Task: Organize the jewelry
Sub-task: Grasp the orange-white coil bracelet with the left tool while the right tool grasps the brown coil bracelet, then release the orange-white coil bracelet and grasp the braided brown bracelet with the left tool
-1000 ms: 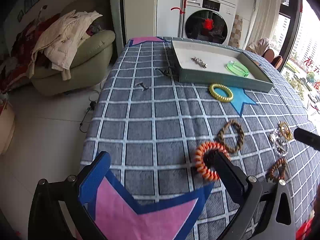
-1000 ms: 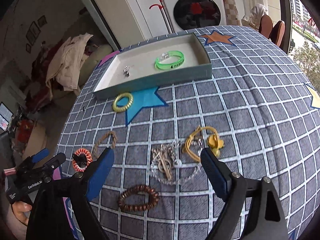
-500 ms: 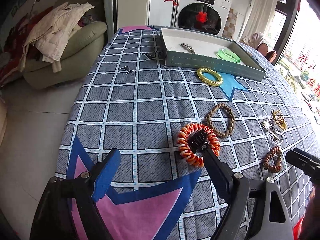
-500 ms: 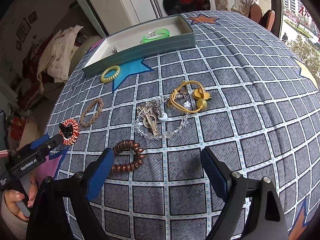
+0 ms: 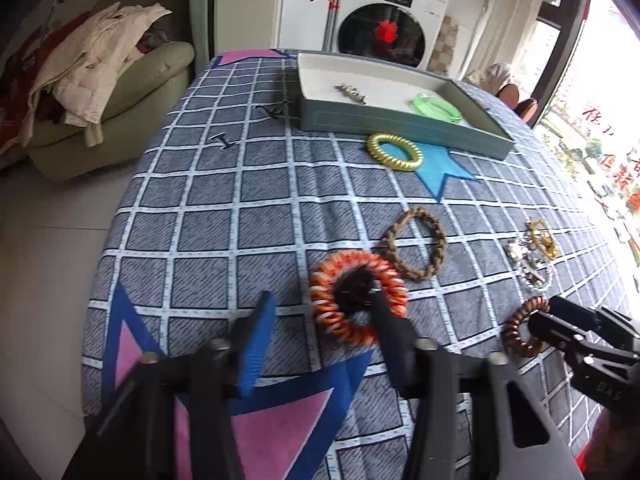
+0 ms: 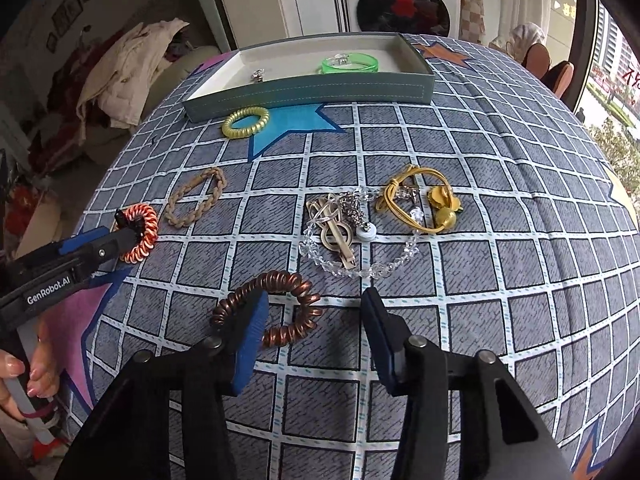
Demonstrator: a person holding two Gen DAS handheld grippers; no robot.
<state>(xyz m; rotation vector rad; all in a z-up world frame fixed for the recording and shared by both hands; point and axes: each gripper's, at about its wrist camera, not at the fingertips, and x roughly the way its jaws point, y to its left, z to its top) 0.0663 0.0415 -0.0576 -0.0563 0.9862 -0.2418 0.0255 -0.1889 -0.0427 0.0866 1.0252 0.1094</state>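
Observation:
An orange spiral ring (image 5: 352, 258) with a dark clip in its hole lies on the checked cloth. My left gripper (image 5: 322, 312) is closing. Its right finger stands in the ring's hole, the ring's near side lies between the jaws, and the blue pad is still apart from it. A brown spiral ring (image 6: 288, 280) lies under my right gripper (image 6: 316, 308), also closing. Its left finger covers the ring's left part, and the right pad stands clear of the ring. The grey tray (image 5: 400, 128) at the far side holds a green bangle (image 5: 436, 106) and a silver piece (image 5: 352, 94).
A yellow spiral ring (image 6: 245, 121) lies before the tray (image 6: 308, 92), with a tan braided bracelet (image 6: 216, 188) nearer. A heap with a clear bead string, a beige clip and a yellow cord (image 6: 416, 208) sits just beyond the brown ring. The table edge drops off at left.
Both grippers have come forward and down onto their rings. Both pairs of jaws have narrowed from wide open. The right gripper now straddles the brown ring.

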